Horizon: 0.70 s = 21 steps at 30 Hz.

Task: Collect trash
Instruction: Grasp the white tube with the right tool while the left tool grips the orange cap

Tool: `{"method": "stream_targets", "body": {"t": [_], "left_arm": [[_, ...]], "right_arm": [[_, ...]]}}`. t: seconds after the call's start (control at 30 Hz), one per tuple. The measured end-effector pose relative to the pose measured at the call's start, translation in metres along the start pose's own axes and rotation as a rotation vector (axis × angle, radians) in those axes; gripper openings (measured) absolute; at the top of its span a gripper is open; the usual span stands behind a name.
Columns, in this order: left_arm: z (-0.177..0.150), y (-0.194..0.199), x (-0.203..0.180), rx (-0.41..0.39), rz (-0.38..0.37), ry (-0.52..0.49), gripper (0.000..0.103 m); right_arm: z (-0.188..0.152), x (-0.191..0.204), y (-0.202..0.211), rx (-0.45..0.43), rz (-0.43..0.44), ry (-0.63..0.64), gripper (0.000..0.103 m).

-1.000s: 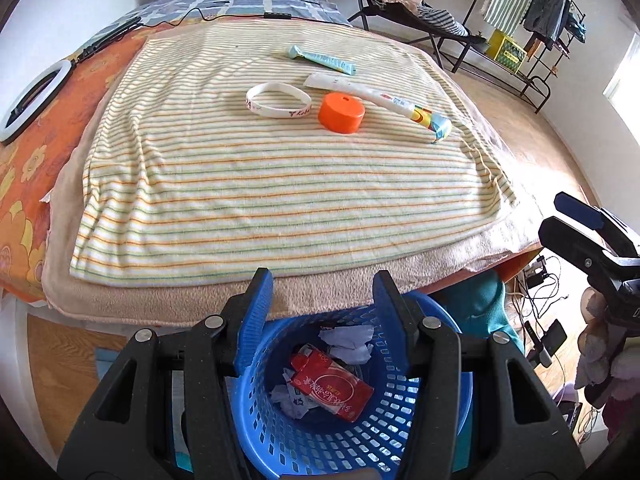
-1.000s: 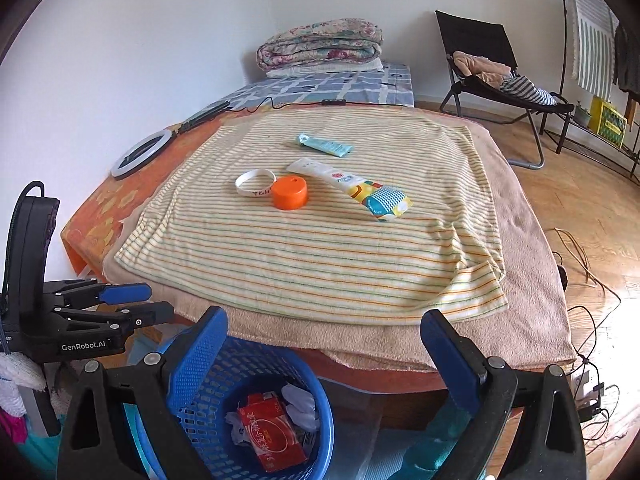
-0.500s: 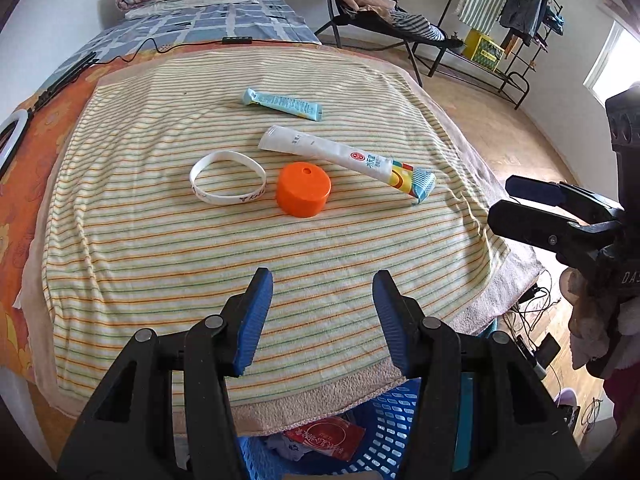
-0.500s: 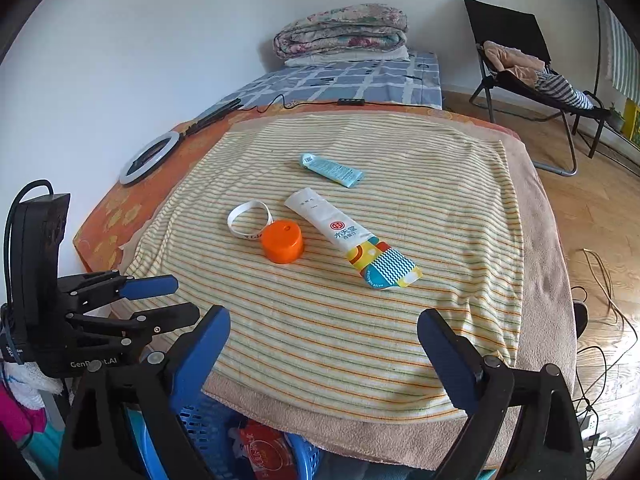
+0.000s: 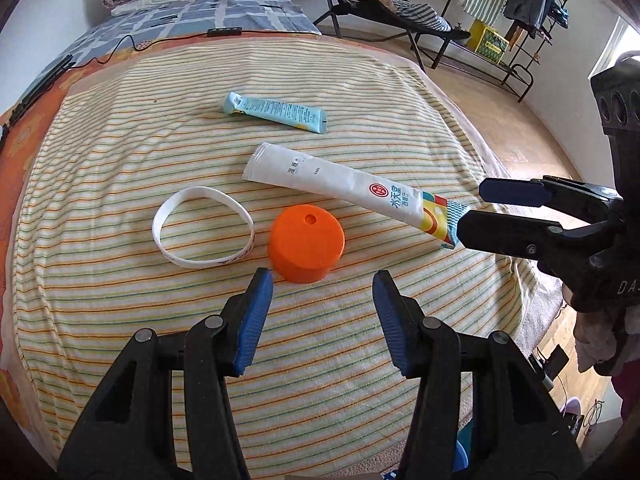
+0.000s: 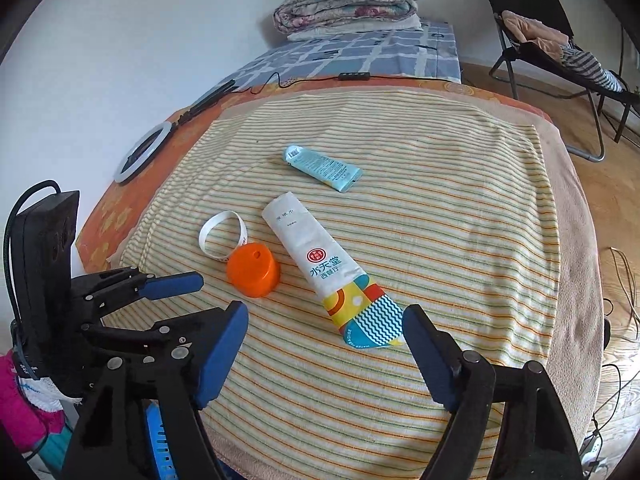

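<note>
On the striped towel (image 5: 120, 128) lie an orange cap (image 5: 306, 243), a white wristband (image 5: 203, 232), a long white wet-wipe packet with a colourful end (image 5: 352, 190) and a small teal tube (image 5: 276, 111). My left gripper (image 5: 322, 280) is open and empty, just short of the orange cap. My right gripper (image 6: 324, 320) is open and empty, its jaws either side of the packet's colourful end (image 6: 362, 318). The cap (image 6: 253, 269), wristband (image 6: 222, 236) and tube (image 6: 322, 167) also show in the right wrist view. The right gripper shows at the right of the left wrist view (image 5: 476, 208).
A sliver of the blue basket (image 6: 160, 444) shows below the bed's near edge. A ring light (image 6: 144, 152) and cable lie at the bed's left. Folded quilts (image 6: 348, 0) sit at the far end. A folding chair (image 6: 540, 36) and a clothes rack (image 5: 516, 12) stand on the wooden floor.
Both grippers rose from over the blue basket and moved forward over the bed toward the items. The basket has dropped almost out of view.
</note>
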<state>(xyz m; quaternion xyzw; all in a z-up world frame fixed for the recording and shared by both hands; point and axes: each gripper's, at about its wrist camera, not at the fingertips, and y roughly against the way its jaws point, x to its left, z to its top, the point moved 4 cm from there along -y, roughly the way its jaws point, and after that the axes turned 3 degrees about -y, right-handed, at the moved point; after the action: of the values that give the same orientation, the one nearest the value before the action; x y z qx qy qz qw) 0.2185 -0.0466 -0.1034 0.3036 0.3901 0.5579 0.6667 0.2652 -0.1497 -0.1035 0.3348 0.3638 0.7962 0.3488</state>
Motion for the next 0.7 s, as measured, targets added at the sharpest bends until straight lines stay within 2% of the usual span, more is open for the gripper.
{"method": "stream_targets", "body": {"t": [0.33, 0.4, 0.7], "left_arm": [[0.012, -0.024, 0.004, 0.013, 0.021, -0.018, 0.053], [0.012, -0.026, 0.008, 0.013, 0.024, -0.006, 0.047], [0.006, -0.019, 0.011, -0.001, 0.016, -0.034, 0.046]], "right_arm": [[0.017, -0.005, -0.032, 0.053, 0.020, 0.024, 0.075], [0.019, -0.006, -0.036, 0.058, 0.023, 0.030, 0.073], [0.024, -0.006, -0.059, 0.090, 0.039, 0.032, 0.064]]}}
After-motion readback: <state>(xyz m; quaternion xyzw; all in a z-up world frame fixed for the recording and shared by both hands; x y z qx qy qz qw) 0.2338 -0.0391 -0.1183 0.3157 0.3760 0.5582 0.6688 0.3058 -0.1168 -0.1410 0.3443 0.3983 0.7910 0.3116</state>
